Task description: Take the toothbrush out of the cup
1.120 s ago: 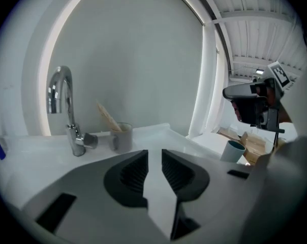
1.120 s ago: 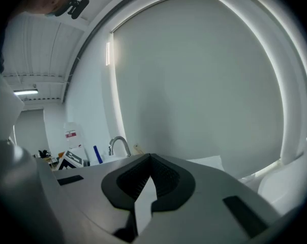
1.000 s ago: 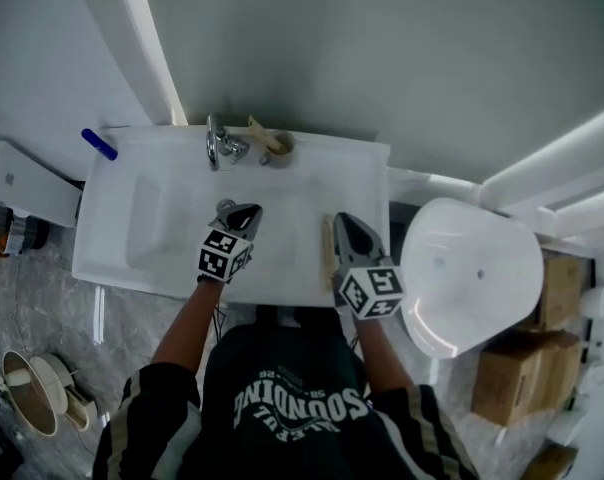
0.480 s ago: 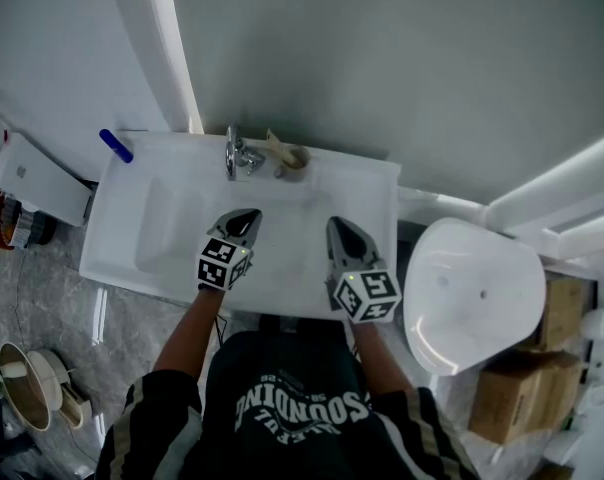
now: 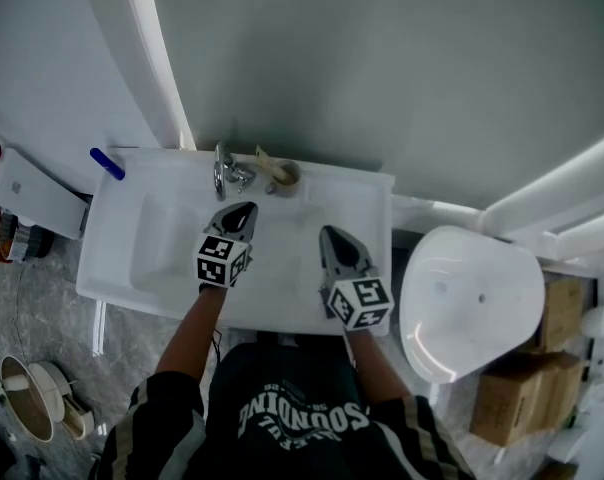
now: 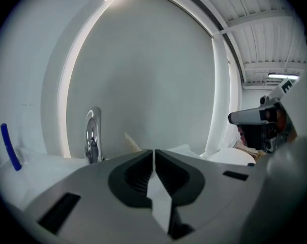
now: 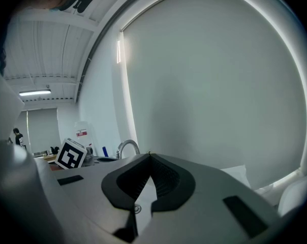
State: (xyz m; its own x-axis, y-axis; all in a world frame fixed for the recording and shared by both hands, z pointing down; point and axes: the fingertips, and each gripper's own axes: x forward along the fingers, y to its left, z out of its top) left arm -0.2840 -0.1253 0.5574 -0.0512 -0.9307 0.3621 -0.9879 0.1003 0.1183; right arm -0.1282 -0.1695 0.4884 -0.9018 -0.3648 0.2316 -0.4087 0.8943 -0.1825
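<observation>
White sink (image 5: 112, 258): over it the left tongs (image 5: 244, 208) and right tongs (image 5: 328, 233) are both pinched together, empty. The toothbrush (image 5: 265, 160) stands in the cup (image 5: 286, 176), just beside the tap (image 5: 222, 168).

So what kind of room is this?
Most likely a bathroom. There is a white sink with a shiny tap, a cup holding a toothbrush at the back, and what looks like a toilet beside it.
</observation>
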